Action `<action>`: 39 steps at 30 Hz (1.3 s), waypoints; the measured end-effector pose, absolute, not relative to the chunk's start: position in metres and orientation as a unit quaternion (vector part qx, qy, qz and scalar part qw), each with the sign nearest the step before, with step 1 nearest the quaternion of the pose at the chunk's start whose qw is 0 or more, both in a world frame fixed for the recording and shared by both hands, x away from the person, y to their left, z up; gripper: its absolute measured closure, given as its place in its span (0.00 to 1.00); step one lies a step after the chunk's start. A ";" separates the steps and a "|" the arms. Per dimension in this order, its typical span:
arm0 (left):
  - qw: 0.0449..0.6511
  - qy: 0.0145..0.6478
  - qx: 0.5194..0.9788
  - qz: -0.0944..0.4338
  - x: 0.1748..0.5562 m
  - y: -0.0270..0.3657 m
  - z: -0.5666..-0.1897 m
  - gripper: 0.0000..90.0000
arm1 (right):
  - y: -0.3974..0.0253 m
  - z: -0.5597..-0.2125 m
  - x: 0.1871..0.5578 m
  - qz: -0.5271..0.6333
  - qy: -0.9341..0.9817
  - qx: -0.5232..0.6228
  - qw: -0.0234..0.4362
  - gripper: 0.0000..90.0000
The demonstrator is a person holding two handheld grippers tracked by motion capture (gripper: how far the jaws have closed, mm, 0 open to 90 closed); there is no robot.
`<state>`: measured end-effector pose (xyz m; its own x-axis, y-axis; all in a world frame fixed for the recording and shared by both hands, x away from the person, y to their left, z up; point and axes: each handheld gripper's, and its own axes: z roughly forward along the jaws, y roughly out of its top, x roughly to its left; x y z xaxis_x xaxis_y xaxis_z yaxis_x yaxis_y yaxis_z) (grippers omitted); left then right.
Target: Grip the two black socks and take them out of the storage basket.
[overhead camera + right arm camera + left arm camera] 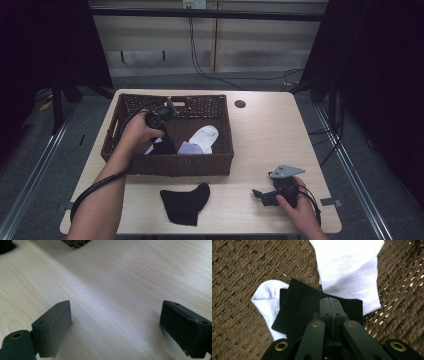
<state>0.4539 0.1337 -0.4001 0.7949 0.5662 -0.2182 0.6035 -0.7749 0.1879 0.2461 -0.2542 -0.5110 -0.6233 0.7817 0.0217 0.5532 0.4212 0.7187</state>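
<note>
In the left gripper view my left gripper (329, 300) points down into a brown wicker basket (237, 270), its jaws closed at the cuff of a black sock (304, 307). That sock lies across a small white sock (265, 297), beside a larger white sock (349, 272). The high view shows the left gripper (165, 141) inside the basket (167, 170), left of the white sock (205, 137). A second black sock (186, 204) lies on the table before the basket. My right gripper (257, 194) (115, 312) rests at the front right, open, nothing between its jaws.
The light wooden table (270, 135) has a round cable hole (240, 104) behind the basket's right end. A basket corner (75, 243) shows at the top of the right gripper view. Dark curtains stand on both sides of the table.
</note>
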 end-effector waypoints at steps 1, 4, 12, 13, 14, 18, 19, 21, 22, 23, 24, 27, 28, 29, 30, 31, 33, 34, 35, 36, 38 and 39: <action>0.124 0.315 0.938 -0.070 0.454 0.134 -0.401 1.00 | -0.254 -0.511 0.246 0.356 0.828 0.403 0.160 0.11; 0.120 0.312 0.940 -0.075 0.454 0.134 -0.411 1.00 | -0.254 -0.511 0.246 0.356 0.828 0.403 0.160 0.11; 0.118 0.309 0.942 -0.053 0.454 0.133 -0.431 0.36 | -0.254 -0.511 0.246 0.356 0.828 0.403 0.160 0.11; 0.112 0.311 0.942 -0.056 0.455 0.132 -0.436 0.31 | -0.254 -0.511 0.246 0.356 0.828 0.403 0.160 0.11; 0.105 0.313 0.942 -0.054 0.455 0.131 -0.441 0.31 | -0.254 -0.511 0.246 0.356 0.828 0.403 0.160 0.11; 0.096 0.314 0.944 -0.037 0.457 0.130 -0.450 0.42 | -0.254 -0.511 0.246 0.356 0.828 0.403 0.160 0.11; 0.090 0.310 0.946 -0.028 0.457 0.130 -0.449 0.42 | -0.254 -0.511 0.246 0.356 0.828 0.403 0.160 0.11; 0.078 0.300 0.951 -0.010 0.458 0.130 -0.447 0.57 | -0.254 -0.511 0.246 0.356 0.828 0.403 0.160 0.11; 0.075 0.302 0.950 -0.005 0.458 0.130 -0.447 0.65 | -0.254 -0.511 0.246 0.356 0.828 0.403 0.160 0.11; 0.076 0.302 0.950 -0.001 0.457 0.130 -0.449 0.65 | -0.254 -0.511 0.246 0.356 0.828 0.403 0.160 0.11; 0.071 0.296 0.953 0.009 0.456 0.129 -0.450 0.68 | -0.254 -0.511 0.246 0.356 0.828 0.403 0.160 0.11; 0.068 0.307 0.949 0.009 0.456 0.129 -0.450 0.81 | -0.254 -0.511 0.246 0.355 0.829 0.402 0.160 0.11; 0.072 0.320 0.945 0.005 0.456 0.128 -0.449 0.85 | -0.254 -0.511 0.246 0.355 0.829 0.402 0.160 0.11; 0.069 0.319 0.945 0.003 0.456 0.128 -0.448 0.93 | -0.254 -0.511 0.246 0.356 0.828 0.403 0.160 0.11; 0.064 0.320 0.945 0.001 0.457 0.127 -0.446 0.93 | -0.254 -0.511 0.246 0.356 0.828 0.403 0.160 0.11; 0.066 0.327 0.943 0.000 0.457 0.126 -0.445 0.96 | -0.254 -0.511 0.246 0.356 0.828 0.403 0.160 0.11; 0.074 0.333 0.940 -0.006 0.459 0.127 -0.437 0.96 | -0.254 -0.511 0.246 0.356 0.828 0.403 0.160 0.11; 0.078 0.333 0.940 -0.012 0.459 0.128 -0.433 0.97 | -0.254 -0.511 0.246 0.356 0.828 0.403 0.160 0.11; 0.081 0.334 0.939 -0.015 0.459 0.129 -0.428 0.97 | -0.254 -0.511 0.246 0.356 0.828 0.403 0.160 0.11; 0.080 0.331 0.940 -0.019 0.459 0.130 -0.422 0.97 | -0.254 -0.511 0.246 0.356 0.828 0.403 0.160 0.11; 0.084 0.328 0.941 -0.022 0.458 0.130 -0.411 0.97 | -0.254 -0.511 0.246 0.356 0.828 0.403 0.160 0.11; 0.084 0.327 0.941 -0.024 0.458 0.130 -0.405 0.97 | -0.254 -0.511 0.246 0.356 0.828 0.403 0.160 0.11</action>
